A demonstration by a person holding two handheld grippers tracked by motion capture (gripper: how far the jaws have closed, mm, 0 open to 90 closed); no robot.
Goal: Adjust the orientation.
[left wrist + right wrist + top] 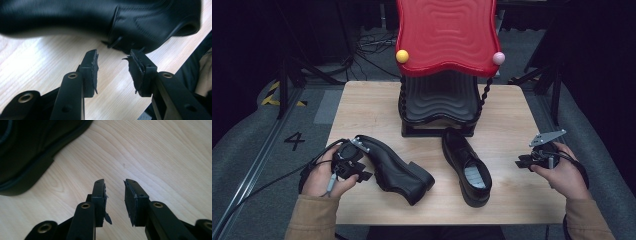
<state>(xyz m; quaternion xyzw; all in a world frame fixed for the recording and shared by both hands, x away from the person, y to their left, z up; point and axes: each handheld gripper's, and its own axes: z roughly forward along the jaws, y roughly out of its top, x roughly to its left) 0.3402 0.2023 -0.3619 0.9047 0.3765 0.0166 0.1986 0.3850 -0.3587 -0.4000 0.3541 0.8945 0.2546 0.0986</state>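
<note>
A black leather shoe [394,170] lies on its side at the front left of the wooden table [512,125], its upper turned toward the person. My left gripper [362,167] sits right beside it. In the left gripper view the shoe [125,22] lies just past the open jaws of my left gripper [113,56], with nothing between them. A second black shoe [467,165] stands upright mid-table, its pale insole showing. My right gripper [519,162] hovers to that shoe's right, apart from it. My right gripper [114,182] is open over bare wood, the shoe's sole edge [30,170] off to its left.
A shoe rack stands at the table's far middle, with a red wavy top shelf [447,32] and a black lower shelf [439,102]. The upright shoe's toe points at the rack's base. Cables trail off the left edge. Bare wood lies between the right shoe and the right gripper.
</note>
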